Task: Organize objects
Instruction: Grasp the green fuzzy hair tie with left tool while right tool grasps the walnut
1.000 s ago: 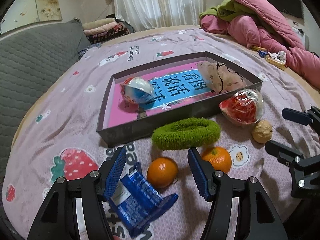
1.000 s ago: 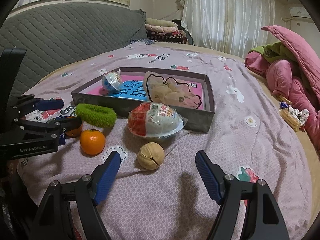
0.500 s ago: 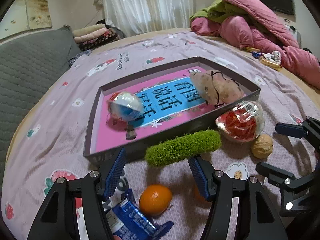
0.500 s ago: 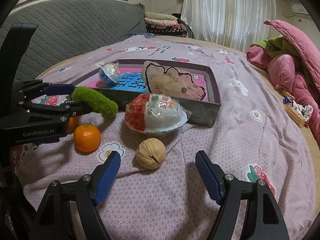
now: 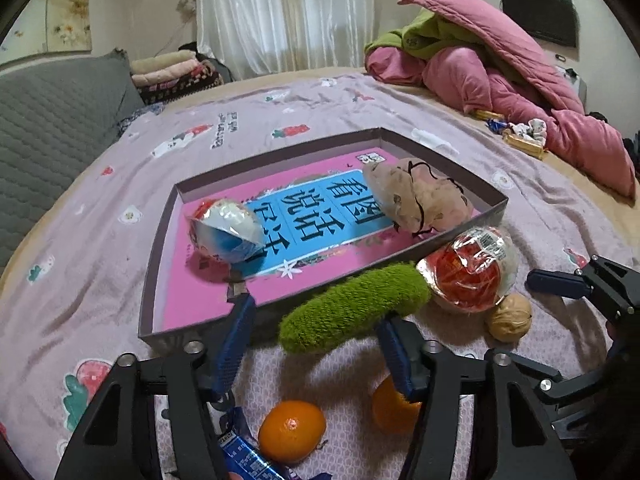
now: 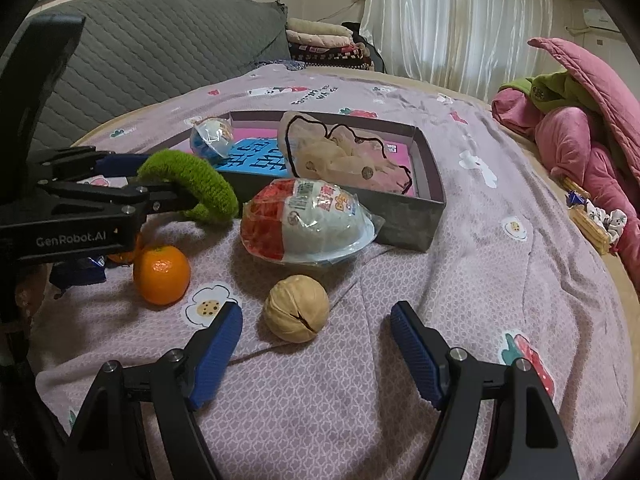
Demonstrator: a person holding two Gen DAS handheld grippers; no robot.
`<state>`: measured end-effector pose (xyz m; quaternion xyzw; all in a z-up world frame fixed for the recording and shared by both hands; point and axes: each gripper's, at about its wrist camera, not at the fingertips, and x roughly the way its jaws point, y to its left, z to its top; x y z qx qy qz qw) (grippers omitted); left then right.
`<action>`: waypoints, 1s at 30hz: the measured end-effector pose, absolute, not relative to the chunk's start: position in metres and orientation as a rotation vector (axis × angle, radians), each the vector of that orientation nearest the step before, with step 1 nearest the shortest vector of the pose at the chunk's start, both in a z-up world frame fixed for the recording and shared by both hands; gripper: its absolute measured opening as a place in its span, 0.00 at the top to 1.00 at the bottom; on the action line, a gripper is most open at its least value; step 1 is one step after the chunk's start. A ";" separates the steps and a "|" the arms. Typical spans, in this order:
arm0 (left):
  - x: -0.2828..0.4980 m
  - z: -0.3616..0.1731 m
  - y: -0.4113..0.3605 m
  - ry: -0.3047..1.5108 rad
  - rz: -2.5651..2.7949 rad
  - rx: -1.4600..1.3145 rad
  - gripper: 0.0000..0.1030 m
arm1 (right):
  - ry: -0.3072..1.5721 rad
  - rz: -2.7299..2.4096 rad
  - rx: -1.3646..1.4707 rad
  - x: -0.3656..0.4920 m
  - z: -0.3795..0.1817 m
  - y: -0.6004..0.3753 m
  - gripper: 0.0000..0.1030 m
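Note:
A green fuzzy ring (image 5: 354, 308) hangs on the right finger of my left gripper (image 5: 316, 330), lifted off the bed near the front wall of the grey box (image 5: 160, 240); the jaws stand wide apart. The ring also shows in the right wrist view (image 6: 192, 184). The box holds a blue-and-white wrapped egg (image 5: 226, 230) and a beige drawstring pouch (image 5: 416, 196). A red-and-white wrapped egg (image 6: 308, 224), a walnut (image 6: 296, 308) and two oranges (image 5: 292, 430) (image 6: 162, 274) lie on the bedspread. My right gripper (image 6: 316, 340) is open, just before the walnut.
A blue snack wrapper (image 5: 248, 460) lies under my left gripper. A pink quilt pile (image 5: 500, 92) and small wrapped sweets (image 5: 520, 136) sit at the far right. A grey headboard (image 6: 140, 60) and folded blankets (image 6: 320, 40) are at the back.
My left gripper has risen and moved forward toward the box, lifting the green ring off the bed on its right finger. My right gripper has edged closer to the walnut.

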<state>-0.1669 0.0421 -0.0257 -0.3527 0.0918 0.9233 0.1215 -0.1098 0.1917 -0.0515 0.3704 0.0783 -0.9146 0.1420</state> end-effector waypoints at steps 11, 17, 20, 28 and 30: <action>-0.168 -0.024 0.036 0.217 2.714 -0.994 0.69 | 0.228 -2.642 1.069 -0.116 -0.055 0.190 0.50; -0.168 -0.023 0.030 0.157 2.713 -0.990 0.83 | 0.245 -2.611 1.052 -0.113 -0.054 0.187 0.66; -0.167 -0.024 0.027 0.124 2.705 -0.993 0.85 | 0.277 -2.612 1.043 -0.111 -0.054 0.183 0.67; -0.159 -0.023 0.022 0.076 2.714 -0.968 0.87 | 0.229 -2.603 1.033 -0.108 -0.051 0.188 0.67; -0.155 -0.021 0.020 0.058 2.713 -0.962 0.87 | 0.209 -2.599 1.020 -0.107 -0.049 0.189 0.67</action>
